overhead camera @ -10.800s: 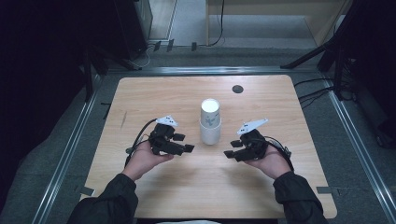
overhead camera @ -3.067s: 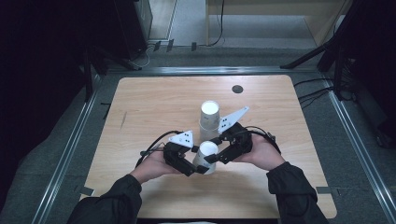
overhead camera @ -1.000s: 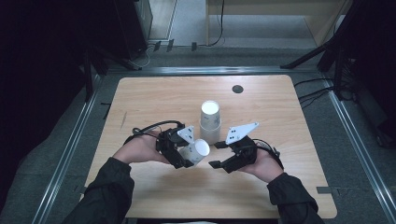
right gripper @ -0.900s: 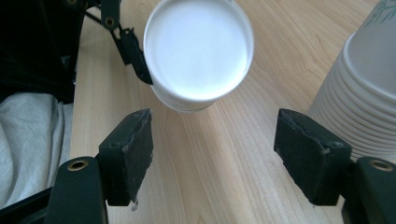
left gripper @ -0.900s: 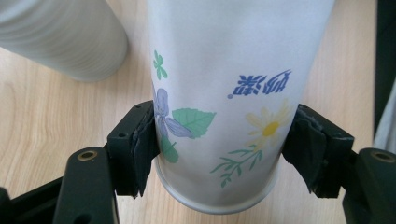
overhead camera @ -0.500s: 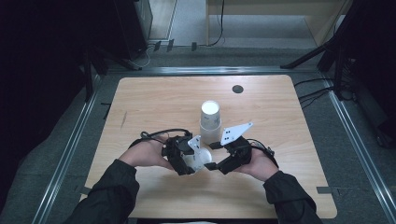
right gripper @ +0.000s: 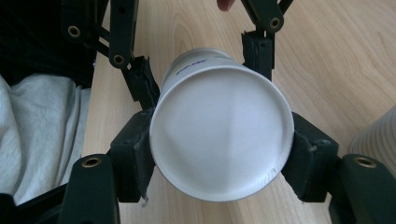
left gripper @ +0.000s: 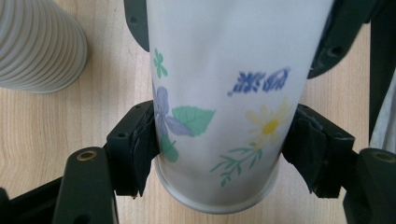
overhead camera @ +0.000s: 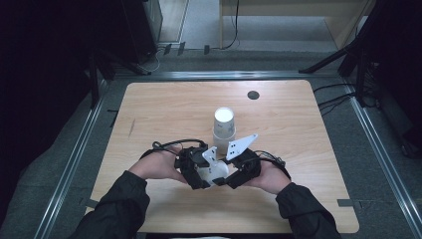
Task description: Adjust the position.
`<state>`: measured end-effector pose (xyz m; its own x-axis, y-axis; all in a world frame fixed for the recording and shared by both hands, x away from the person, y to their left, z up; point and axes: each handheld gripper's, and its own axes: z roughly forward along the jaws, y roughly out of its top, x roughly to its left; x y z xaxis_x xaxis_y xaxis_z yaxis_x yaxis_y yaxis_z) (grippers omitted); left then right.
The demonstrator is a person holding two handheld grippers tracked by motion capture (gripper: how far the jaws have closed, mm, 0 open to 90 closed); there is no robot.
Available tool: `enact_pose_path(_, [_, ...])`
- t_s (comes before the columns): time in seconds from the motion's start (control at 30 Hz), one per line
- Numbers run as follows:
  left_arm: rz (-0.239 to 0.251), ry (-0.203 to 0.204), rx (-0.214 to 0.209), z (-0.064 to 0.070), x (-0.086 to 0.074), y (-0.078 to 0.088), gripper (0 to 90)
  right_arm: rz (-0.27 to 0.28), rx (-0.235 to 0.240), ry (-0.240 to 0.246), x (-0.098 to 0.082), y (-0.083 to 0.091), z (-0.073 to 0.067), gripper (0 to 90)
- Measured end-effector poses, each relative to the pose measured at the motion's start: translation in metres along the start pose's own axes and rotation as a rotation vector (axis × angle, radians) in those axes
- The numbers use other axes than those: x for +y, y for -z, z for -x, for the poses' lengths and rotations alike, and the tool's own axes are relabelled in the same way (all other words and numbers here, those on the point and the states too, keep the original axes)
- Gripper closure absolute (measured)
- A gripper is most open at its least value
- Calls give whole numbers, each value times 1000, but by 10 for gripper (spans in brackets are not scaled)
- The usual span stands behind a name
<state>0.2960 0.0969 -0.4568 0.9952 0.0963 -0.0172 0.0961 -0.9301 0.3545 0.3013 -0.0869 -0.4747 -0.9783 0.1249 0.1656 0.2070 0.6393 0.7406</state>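
A white paper cup [overhead camera: 214,172] printed with flowers is held on its side just above the wooden table [overhead camera: 169,109], between both grippers. My left gripper [overhead camera: 200,175] is shut on it near the narrow base; the left gripper view has its pads [left gripper: 140,149] pressed on both sides of the cup [left gripper: 224,84]. My right gripper [overhead camera: 230,177] has just been closing, and its pads [right gripper: 135,149] now press on the wide end of the cup [right gripper: 222,140], which faces its camera. My left gripper's jaws grip the far, narrow end there.
A ribbed pale cup [overhead camera: 223,125] stands upright on the table just beyond the hands, and is also seen as ribbed cup [left gripper: 37,46] and ribbed cup [right gripper: 378,140]. A dark round hole [overhead camera: 253,94] sits near the far edge. Metal rails flank the table.
The right gripper has moved left up to the cup held by the left gripper and closed its jaws on the wide end. Both hands have drawn together near the front of the table.
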Motion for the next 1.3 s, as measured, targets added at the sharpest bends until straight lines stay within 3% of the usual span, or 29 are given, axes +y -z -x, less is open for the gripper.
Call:
enact_pose_path(0.13, [30,13,-23,0,-2,0,249,-6,8,0,0,1,0,347])
enact_pose_path(0.2, [56,28,-20,1,-3,1,122,5,5,4,1,4,0,347])
enact_pose_path(0.4, [109,62,7,-2,-7,9,130,34,-4,-18,0,17,2,346])
enact_pose_path(0.47, [160,74,4,-3,-13,14,133,58,-13,-21,-3,24,3,346])
enact_pose_path(0.6, [198,101,-13,-3,-19,16,136,82,0,-54,-5,32,5,345])
enact_pose_path(0.73, [233,130,-26,-3,-23,16,134,105,-5,-50,-5,39,2,345])
enact_pose_path(0.97, [311,173,-55,-4,-26,16,137,132,1,-51,-4,43,1,345])
enact_pose_path(1.0, [339,184,-61,-4,-26,14,140,135,4,-55,-3,43,1,344])
enact_pose_path(1.3, [388,195,-64,-1,-26,7,148,153,33,-85,-1,41,2,345])
